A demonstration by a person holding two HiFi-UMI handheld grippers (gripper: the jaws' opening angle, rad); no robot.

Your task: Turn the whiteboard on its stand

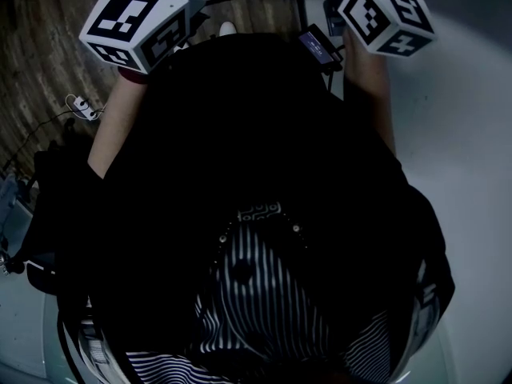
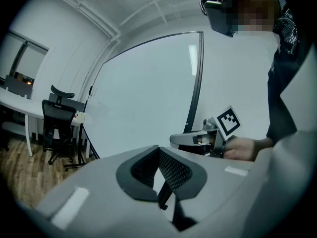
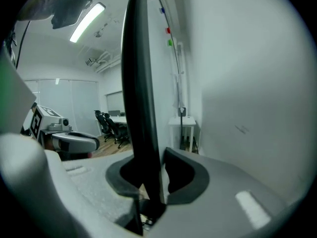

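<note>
Grey plastic and black mesh pads make up the left gripper (image 2: 158, 155), whose jaws meet at the tips with nothing between them. It idles facing the large white rectangular whiteboard (image 2: 143, 103), which stands upright ahead and spreads from nine to one o'clock in the left gripper view. At the board's three o'clock side, the right gripper (image 3: 147, 181) is clamped on the whiteboard's black frame edge (image 3: 138, 83), and the bar runs up between its pads toward twelve o'clock. The head view shows only the two black-and-white marker cubes (image 1: 136, 24), at eleven and one o'clock, above the person's dark clothing. The likely trouble, I judge, is slip. One narrow, smooth bar held by a single gripper may twist out of the pads as the board swings, or the whole stand may shift instead of the panel pivoting, since the left gripper steadies nothing. No brand, label or legible writing shows. The cubes carry square patterns only, and the small coloured dots (image 3: 168, 31) near the board's top are unlettered.
</note>
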